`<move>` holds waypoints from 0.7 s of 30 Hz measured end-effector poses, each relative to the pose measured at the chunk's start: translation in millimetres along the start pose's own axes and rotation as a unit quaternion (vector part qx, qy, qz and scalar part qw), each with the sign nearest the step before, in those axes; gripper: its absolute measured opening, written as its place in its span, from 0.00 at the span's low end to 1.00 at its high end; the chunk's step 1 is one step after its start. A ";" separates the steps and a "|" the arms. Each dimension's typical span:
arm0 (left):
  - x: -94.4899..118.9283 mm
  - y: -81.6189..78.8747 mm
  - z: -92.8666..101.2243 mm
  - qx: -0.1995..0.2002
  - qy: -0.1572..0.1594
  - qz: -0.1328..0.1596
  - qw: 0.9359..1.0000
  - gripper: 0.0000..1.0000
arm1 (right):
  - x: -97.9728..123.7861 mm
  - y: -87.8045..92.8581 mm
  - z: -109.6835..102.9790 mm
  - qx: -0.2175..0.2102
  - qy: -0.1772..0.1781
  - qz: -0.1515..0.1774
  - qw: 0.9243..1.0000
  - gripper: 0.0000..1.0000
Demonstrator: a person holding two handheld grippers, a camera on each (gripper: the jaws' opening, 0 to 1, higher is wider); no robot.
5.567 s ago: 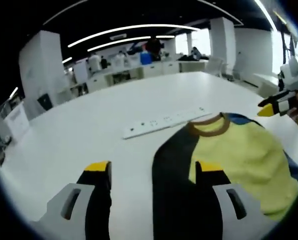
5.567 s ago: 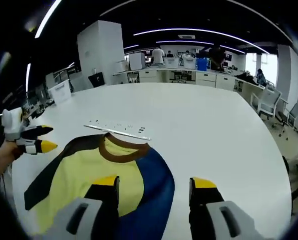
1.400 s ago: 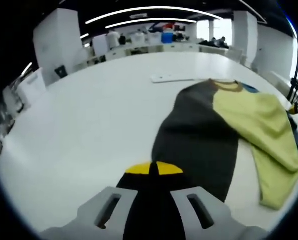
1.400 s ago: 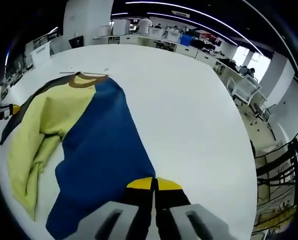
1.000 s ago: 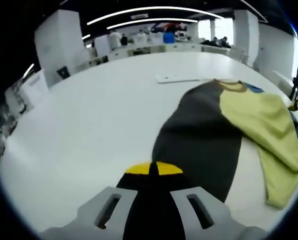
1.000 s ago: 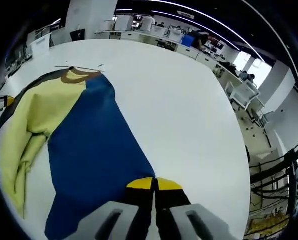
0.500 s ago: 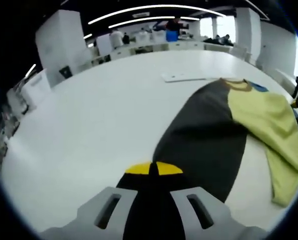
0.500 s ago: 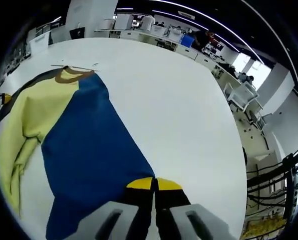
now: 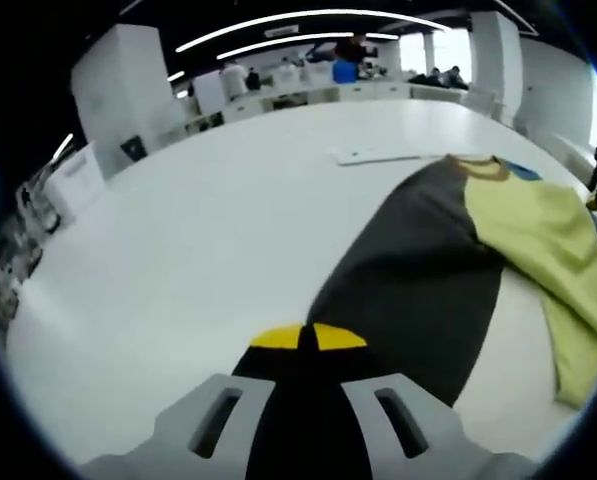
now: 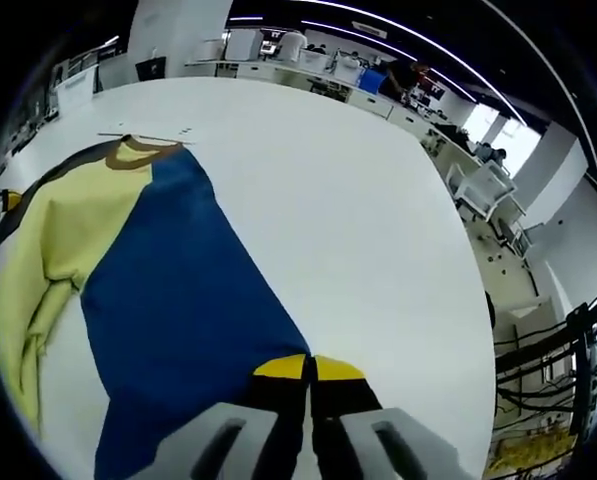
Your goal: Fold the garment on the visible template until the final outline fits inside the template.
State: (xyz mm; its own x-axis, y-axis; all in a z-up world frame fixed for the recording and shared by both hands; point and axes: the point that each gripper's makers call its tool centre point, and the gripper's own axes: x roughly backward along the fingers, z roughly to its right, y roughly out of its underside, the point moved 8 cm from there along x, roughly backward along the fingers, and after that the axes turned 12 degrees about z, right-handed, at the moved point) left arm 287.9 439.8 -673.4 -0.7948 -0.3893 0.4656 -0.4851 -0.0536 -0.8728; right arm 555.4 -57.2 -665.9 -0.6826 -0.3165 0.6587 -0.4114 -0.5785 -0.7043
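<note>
Your left claw (image 9: 308, 338) pinches the yellow, blue and dark-grey cloth garment (image 9: 418, 280); your right claw (image 10: 308, 368) pinches its blue side (lower centre) on the white counter (image 10: 358, 190).

A white table (image 9: 208, 230) bears the garment (image 9: 448, 260) and a white strip (image 9: 376, 155).

The long-sleeve shirt (image 9: 448, 270) is spread out on the white bench (image 9: 198, 230), yellow body rumpled, dark sleeve and blue sleeve (image 10: 178, 290) stretched outward, brown collar far end.
</note>
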 end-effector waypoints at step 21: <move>-10.4 -3.1 -13.4 -0.014 -0.002 0.008 1.000 0.00 | -6.4 -0.7 10.4 -0.001 0.014 0.000 1.000 0.00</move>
State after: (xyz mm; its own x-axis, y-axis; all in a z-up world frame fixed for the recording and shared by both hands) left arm 292.8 456.3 -673.6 -0.8015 -0.3933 0.4504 -0.4816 -0.0220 -0.8761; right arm 566.3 -62.6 -666.8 -0.6991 -0.2946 0.6515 -0.4132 -0.5772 -0.7044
